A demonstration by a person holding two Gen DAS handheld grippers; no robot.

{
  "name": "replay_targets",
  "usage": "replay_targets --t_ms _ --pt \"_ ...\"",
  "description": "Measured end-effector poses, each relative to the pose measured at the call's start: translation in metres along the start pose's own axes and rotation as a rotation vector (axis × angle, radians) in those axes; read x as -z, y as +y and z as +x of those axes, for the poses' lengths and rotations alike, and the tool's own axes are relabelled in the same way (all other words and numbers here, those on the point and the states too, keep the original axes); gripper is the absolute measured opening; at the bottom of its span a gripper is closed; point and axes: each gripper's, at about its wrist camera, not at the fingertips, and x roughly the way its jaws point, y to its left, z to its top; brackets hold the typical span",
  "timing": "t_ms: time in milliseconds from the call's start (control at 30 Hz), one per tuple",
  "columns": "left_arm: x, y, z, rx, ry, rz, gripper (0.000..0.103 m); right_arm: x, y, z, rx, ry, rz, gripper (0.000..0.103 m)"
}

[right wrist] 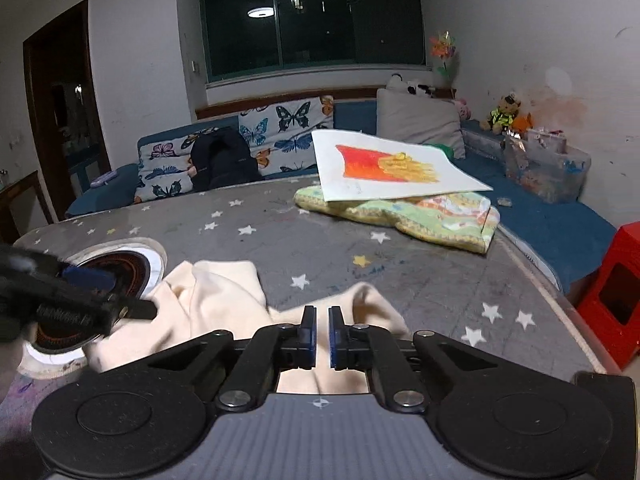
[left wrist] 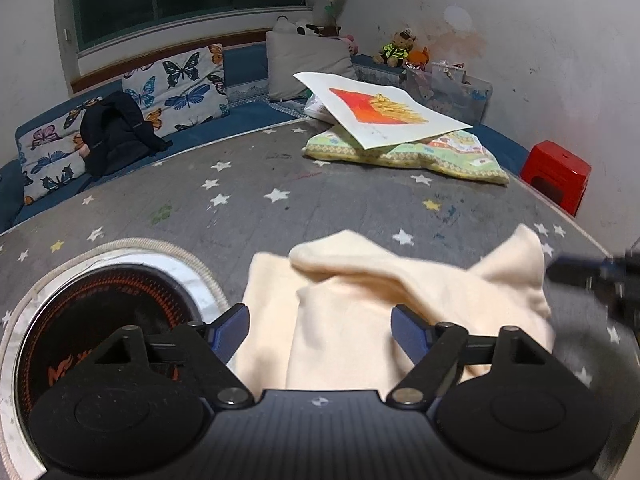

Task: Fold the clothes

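A cream garment lies bunched on the grey star-patterned table. My left gripper is open, its blue-padded fingers spread on either side of the cloth's left part. In the right wrist view the same garment lies in front of and under my right gripper, whose jaws are nearly together with a narrow gap; cream cloth shows below them, and I cannot tell whether they pinch it. The left gripper shows at the left of that view, the right gripper at the right edge of the left wrist view.
A round black-and-orange hob is set in the table at the left. A patterned cushion with a fries drawing on it lies at the far side. A red stool stands to the right, a blue bench with butterfly cushions behind.
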Motion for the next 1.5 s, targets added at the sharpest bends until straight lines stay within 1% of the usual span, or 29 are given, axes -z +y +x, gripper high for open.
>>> replay_targets --t_ms 33,67,133,200,300,333,367,400,433,467,500,533,567,633,733,800,900,1000,1033,1100,1200,1233,1267,1300,1333,1400,1433,1467,1500 --pt "-0.002 -0.002 0.004 0.0 0.006 -0.001 0.081 0.001 0.001 0.001 -0.027 0.011 0.009 0.011" --pt "-0.004 -0.004 0.007 0.001 0.013 -0.002 0.08 0.002 0.005 0.001 -0.044 0.012 0.005 0.015" --pt "-0.005 -0.007 0.012 0.001 0.024 -0.001 0.08 0.006 0.015 0.003 -0.071 0.013 -0.011 0.035" --pt "-0.004 -0.01 0.017 -0.001 0.032 0.004 0.079 0.01 0.025 0.006 -0.106 0.026 -0.032 0.043" --pt "-0.001 -0.014 0.025 -0.002 0.05 0.017 0.071 0.016 0.037 0.01 -0.122 0.048 -0.064 0.044" --pt "0.001 -0.014 0.028 -0.004 0.059 0.02 0.063 0.018 0.037 0.01 -0.119 0.053 -0.059 0.044" --pt "0.002 -0.013 0.03 -0.003 0.068 0.021 0.052 0.02 0.035 0.008 -0.12 0.055 -0.048 0.044" --pt "0.004 -0.012 0.032 0.001 0.077 0.021 0.046 0.022 0.032 0.006 -0.118 0.056 -0.038 0.045" --pt "0.007 -0.011 0.034 0.004 0.085 0.021 0.035 0.024 0.03 0.003 -0.112 0.057 -0.034 0.045" --pt "0.01 -0.01 0.034 0.006 0.088 0.022 0.026 0.026 0.027 0.0 -0.105 0.058 -0.031 0.045" --pt "0.012 -0.008 0.033 0.007 0.087 0.024 0.022 0.028 0.024 -0.003 -0.098 0.061 -0.033 0.045" --pt "0.014 -0.006 0.031 0.009 0.086 0.026 0.014 0.031 0.023 -0.007 -0.091 0.064 -0.038 0.045" --pt "0.017 -0.004 0.029 0.015 0.082 0.026 0.009 0.032 0.022 -0.011 -0.091 0.065 -0.041 0.045" --pt "0.02 0.0 0.022 0.029 0.073 0.021 0.005 0.036 0.021 -0.02 -0.108 0.062 -0.042 0.045" --pt "0.024 0.004 0.007 0.042 0.044 0.027 0.005 0.041 0.025 -0.034 -0.175 0.062 -0.032 0.045" --pt "0.028 0.007 -0.005 0.048 0.025 0.036 0.005 0.045 0.03 -0.037 -0.213 0.084 -0.031 0.045" --pt "0.034 0.013 -0.021 0.056 0.009 0.029 0.004 0.053 0.037 -0.03 -0.229 0.119 -0.041 0.045" --pt "0.042 0.022 -0.041 0.064 -0.014 0.019 0.004 0.058 0.038 -0.021 -0.241 0.143 -0.021 0.043" --pt "0.044 0.025 -0.045 0.062 -0.016 0.016 0.005 0.059 0.038 -0.019 -0.251 0.145 -0.015 0.037" --pt "0.047 0.03 -0.052 0.066 -0.018 0.013 0.006 0.061 0.042 -0.019 -0.278 0.146 -0.013 0.029" --pt "0.05 0.035 -0.061 0.054 -0.023 0.005 0.013 0.063 0.06 -0.03 -0.344 0.116 -0.092 0.024" --pt "0.05 0.036 -0.065 0.051 -0.028 0.002 0.021 0.064 0.066 -0.035 -0.373 0.106 -0.124 0.024" --pt "0.05 0.036 -0.07 0.055 -0.035 -0.002 0.025 0.064 0.072 -0.038 -0.395 0.101 -0.147 0.022" --pt "0.05 0.034 -0.073 0.061 -0.041 -0.002 0.025 0.066 0.078 -0.041 -0.415 0.103 -0.174 0.019" --pt "0.048 0.03 -0.074 0.07 -0.045 0.003 0.028 0.068 0.084 -0.043 -0.434 0.108 -0.203 0.018" --pt "0.045 0.022 -0.078 0.089 -0.053 0.013 0.037 0.074 0.094 -0.044 -0.456 0.125 -0.248 0.018" --pt "0.044 0.018 -0.08 0.098 -0.057 0.018 0.045 0.076 0.098 -0.045 -0.466 0.132 -0.267 0.018" --pt "0.042 0.014 -0.081 0.107 -0.061 0.023 0.048 0.078 0.102 -0.045 -0.477 0.137 -0.286 0.018" --pt "0.041 0.009 -0.081 0.115 -0.061 0.029 0.048 0.08 0.106 -0.046 -0.481 0.136 -0.311 0.018"
